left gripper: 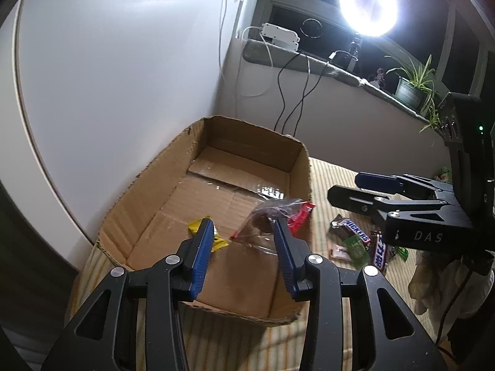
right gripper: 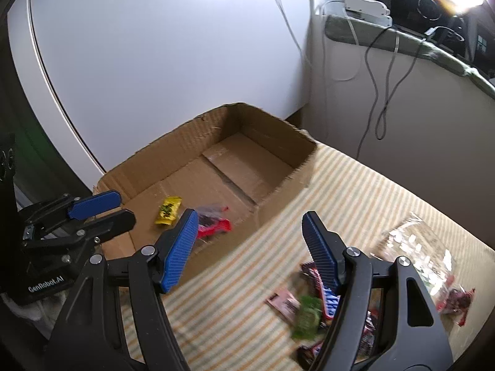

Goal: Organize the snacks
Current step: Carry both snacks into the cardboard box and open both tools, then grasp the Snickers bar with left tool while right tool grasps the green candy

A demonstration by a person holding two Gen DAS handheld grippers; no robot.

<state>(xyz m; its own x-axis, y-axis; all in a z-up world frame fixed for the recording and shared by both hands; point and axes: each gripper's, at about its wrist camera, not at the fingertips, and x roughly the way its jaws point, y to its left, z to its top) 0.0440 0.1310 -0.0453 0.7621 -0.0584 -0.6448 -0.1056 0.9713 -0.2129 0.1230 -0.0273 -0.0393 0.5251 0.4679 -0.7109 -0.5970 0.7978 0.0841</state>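
Left gripper hung over the near end of the cardboard box, jaws spread and holding nothing, with the red-and-clear packet just past its tips at about 1 o'clock and a yellow candy at 11. Both sat on the box floor. Right gripper was also spread and empty above the striped cloth, with the Snickers pile low at 5 o'clock. I'd drop straight down onto one bar, pinch across its narrow width, and lift clear of the box wall before swinging over.
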